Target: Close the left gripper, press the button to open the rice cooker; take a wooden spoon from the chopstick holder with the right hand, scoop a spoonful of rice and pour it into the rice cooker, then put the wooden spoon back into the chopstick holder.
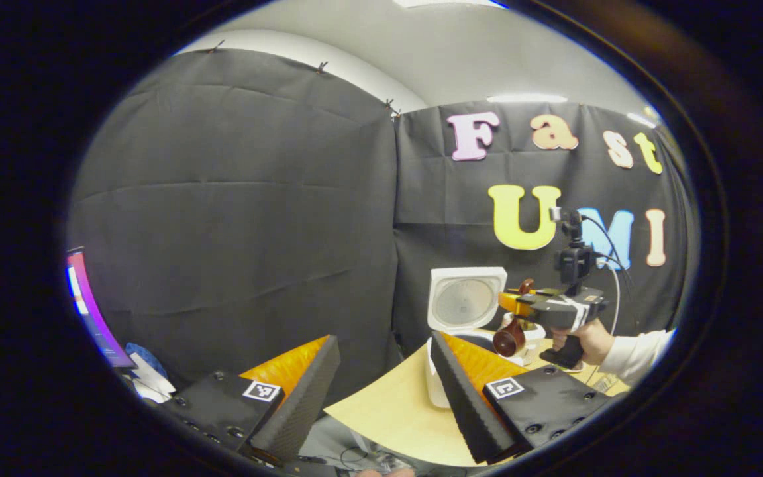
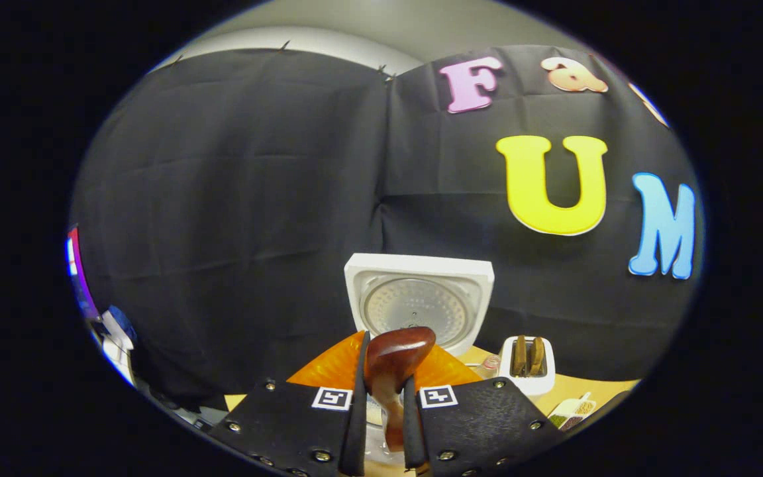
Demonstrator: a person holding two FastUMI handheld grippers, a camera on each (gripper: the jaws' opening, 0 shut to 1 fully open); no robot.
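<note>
The right gripper [image 2: 385, 404] pinches the wooden spoon [image 2: 395, 361] by its handle, both fingers [image 2: 355, 424] pressing on it from either side. The bowl of the spoon stands above the fingertips, with its rounded back toward the camera. In the left gripper view, the right gripper [image 1: 517, 315] is seen farther off, held in a hand [image 1: 583, 341] with a white sleeve [image 1: 636, 354], and the spoon [image 1: 509, 338] hangs from it with the bowl low, over the rice cooker [image 1: 464, 305]. This placement suits tipping the load into the pot; whether rice is in the bowl cannot be told.

The rice cooker [image 2: 419, 301] is white with its lid raised upright, showing the round metal inner plate. The lid being up indicates the button step is done.

The spoon is dark reddish-brown, glossy, with a rounded bowl and a short visible handle.

The chopstick holder [image 2: 527, 364] is a white box standing on the tan table [image 2: 593, 387] just to the right of the cooker, with two brown utensil handles upright in it. It stays near for the return step.

The left gripper [image 1: 381, 391] has its jaws spread wide, holding nothing, and is held apart from the cooker, which keeps it clear of the pouring path.
</note>
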